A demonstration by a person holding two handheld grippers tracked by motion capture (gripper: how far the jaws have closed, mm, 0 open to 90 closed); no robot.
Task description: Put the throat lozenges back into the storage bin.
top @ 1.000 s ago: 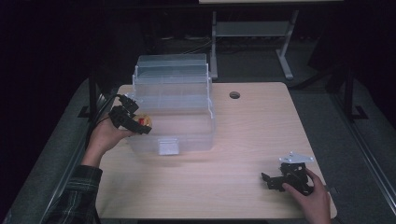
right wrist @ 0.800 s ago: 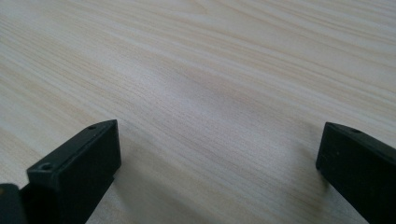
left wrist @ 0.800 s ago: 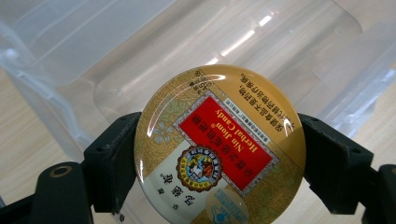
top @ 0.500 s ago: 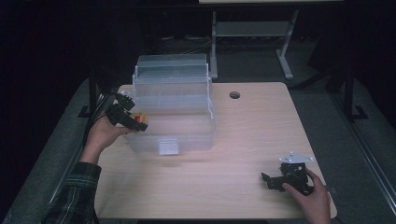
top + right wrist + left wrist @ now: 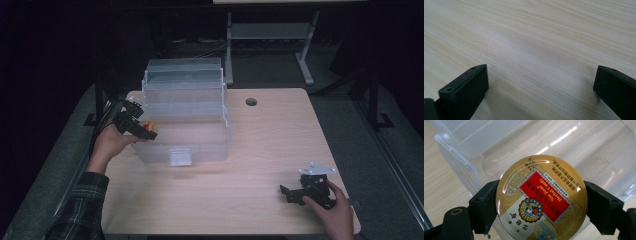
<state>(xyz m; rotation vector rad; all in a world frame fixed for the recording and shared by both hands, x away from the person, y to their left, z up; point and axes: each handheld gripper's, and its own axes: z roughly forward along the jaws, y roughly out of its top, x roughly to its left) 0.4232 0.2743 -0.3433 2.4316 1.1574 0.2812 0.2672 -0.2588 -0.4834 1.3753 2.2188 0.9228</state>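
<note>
A round gold candy tin with a red label sits clamped between the jaws of my left gripper, which is shut on it. In the high view that tin is held at the left wall of a clear tiered plastic storage box, over its lowest tray, and my left gripper is in a hand. My right gripper rests near the table's front right corner, held in the other hand. Its jaws stand wide apart over bare wood with nothing between them.
The light wooden table has a round cable hole behind the box's right side. The box's upper tiers step back and up. A white metal stand is on the floor beyond the table.
My left gripper with the tin has shifted slightly left and up along the box's left side. The right gripper has stayed in place.
</note>
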